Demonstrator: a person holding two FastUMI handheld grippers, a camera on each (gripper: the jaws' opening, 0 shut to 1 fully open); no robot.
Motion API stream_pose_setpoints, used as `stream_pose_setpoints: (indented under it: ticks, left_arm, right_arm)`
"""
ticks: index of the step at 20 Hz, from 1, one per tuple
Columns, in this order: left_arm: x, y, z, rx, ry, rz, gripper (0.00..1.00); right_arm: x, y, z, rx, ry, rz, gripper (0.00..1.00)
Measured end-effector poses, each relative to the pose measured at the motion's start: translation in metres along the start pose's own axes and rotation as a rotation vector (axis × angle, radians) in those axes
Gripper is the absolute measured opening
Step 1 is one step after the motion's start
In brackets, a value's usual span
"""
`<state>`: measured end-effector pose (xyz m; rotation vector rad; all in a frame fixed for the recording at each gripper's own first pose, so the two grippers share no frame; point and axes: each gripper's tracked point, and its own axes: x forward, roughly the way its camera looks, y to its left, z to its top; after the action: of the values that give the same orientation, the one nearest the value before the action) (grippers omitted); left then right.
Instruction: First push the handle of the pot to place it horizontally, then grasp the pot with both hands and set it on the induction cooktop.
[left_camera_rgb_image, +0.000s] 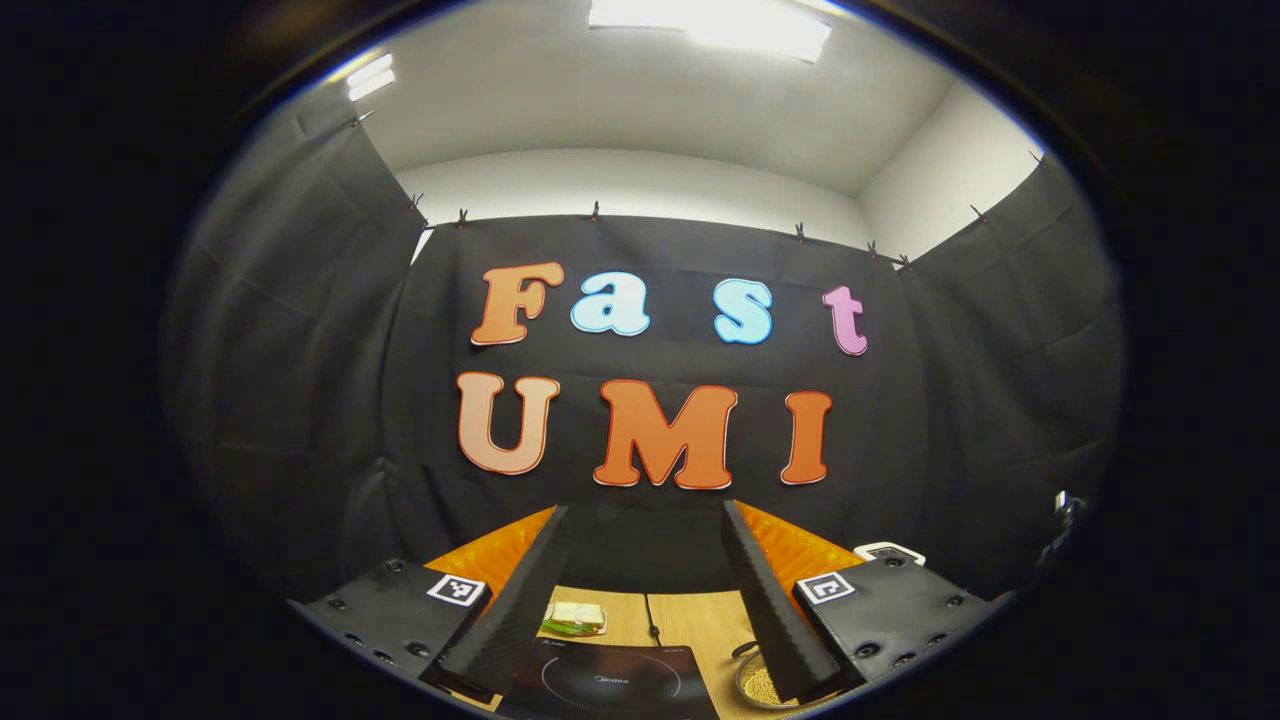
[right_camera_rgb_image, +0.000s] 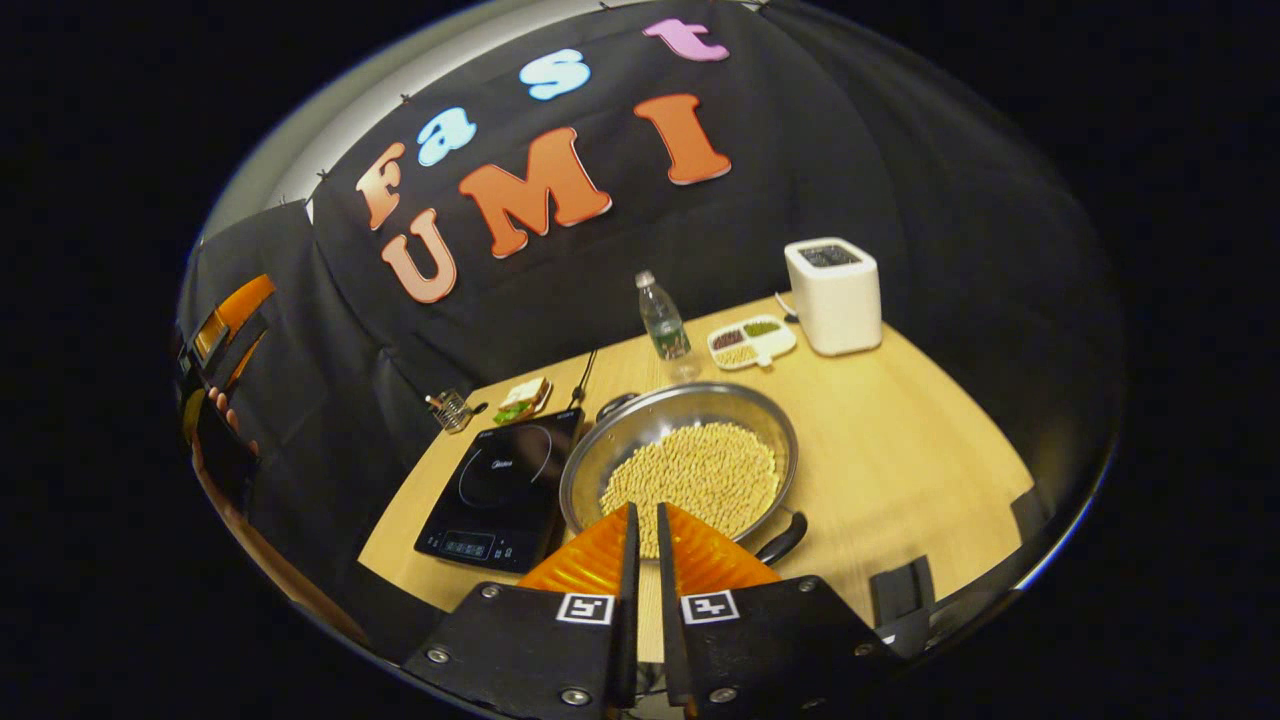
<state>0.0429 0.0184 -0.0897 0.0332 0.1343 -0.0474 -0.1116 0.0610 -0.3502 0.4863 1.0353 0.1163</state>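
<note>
A steel pot full of pale beans stands on the wooden table, just right of the black induction cooktop. One dark handle points toward me, the other handle points away. My right gripper is shut with nothing in it, hovering over the pot's near rim. My left gripper is open and raised high, facing the booth wall; the cooktop and the pot's rim lie below it. In the right gripper view that left gripper is far left, held by a hand.
Behind the pot stand a water bottle, a divided dish of beans and a white boxy appliance. A sandwich and a small wire holder sit behind the cooktop. The table's near edge runs along the bottom.
</note>
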Motion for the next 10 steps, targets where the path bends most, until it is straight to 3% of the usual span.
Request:
stream_pose_setpoints:
  ticks: [3, 10]
  left_arm:
    - [0.001, 0.014, 0.001, 0.022, -0.003, 0.050, 0.97]
    - [-0.003, 0.013, 0.011, 0.051, -0.055, 0.054, 0.98]
  right_arm:
    - [0.014, -0.007, -0.038, 0.021, 0.117, -0.003, 0.01]
    - [0.040, -0.022, -0.085, 0.075, 0.322, -0.027, 0.00]
